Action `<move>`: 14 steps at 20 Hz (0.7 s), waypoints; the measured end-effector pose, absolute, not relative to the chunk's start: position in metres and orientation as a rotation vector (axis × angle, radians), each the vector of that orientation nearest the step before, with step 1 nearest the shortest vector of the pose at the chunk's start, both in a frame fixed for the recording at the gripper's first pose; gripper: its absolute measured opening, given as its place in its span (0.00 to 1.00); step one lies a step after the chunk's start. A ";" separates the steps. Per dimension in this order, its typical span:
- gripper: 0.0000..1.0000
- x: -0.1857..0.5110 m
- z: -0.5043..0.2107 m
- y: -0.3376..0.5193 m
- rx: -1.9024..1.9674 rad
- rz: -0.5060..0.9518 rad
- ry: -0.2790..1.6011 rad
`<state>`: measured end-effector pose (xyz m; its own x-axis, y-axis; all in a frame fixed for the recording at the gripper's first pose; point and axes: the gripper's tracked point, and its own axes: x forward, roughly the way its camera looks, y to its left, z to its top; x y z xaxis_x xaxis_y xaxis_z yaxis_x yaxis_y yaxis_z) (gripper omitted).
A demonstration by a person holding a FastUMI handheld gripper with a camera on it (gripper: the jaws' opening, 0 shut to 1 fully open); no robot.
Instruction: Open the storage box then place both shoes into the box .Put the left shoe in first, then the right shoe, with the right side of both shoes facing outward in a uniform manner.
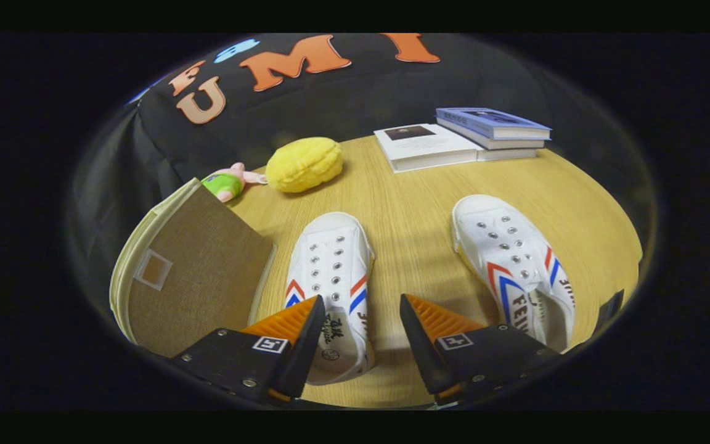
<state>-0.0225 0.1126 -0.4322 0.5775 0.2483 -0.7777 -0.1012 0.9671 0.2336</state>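
Two white canvas shoes with red and blue stripes lie on the wooden table, toes pointing away from me. The left shoe lies partly between my fingers, close to the left finger. The right shoe sits beyond and to the right of my right finger. A brown fabric storage box with a cream rim and a small label window stands left of the left shoe, its lid shut. My gripper hovers above the table, open, with nothing pressed between its fingers.
A yellow plush toy and a small pink and green plush figure lie beyond the box. Three books are stacked at the table's far right. The black cloth wall stands behind the table.
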 end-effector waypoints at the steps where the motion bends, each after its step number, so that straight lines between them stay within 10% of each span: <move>1: 0.67 -0.020 -0.437 0.116 0.160 0.214 0.944; 8: 0.04 -0.020 -0.434 0.119 0.169 0.199 0.946; 14: 0.00 -0.016 -0.402 0.112 0.237 0.097 0.936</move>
<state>-0.0157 0.1124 -0.4022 0.5910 0.1847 -0.7852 0.0203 0.9697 0.2433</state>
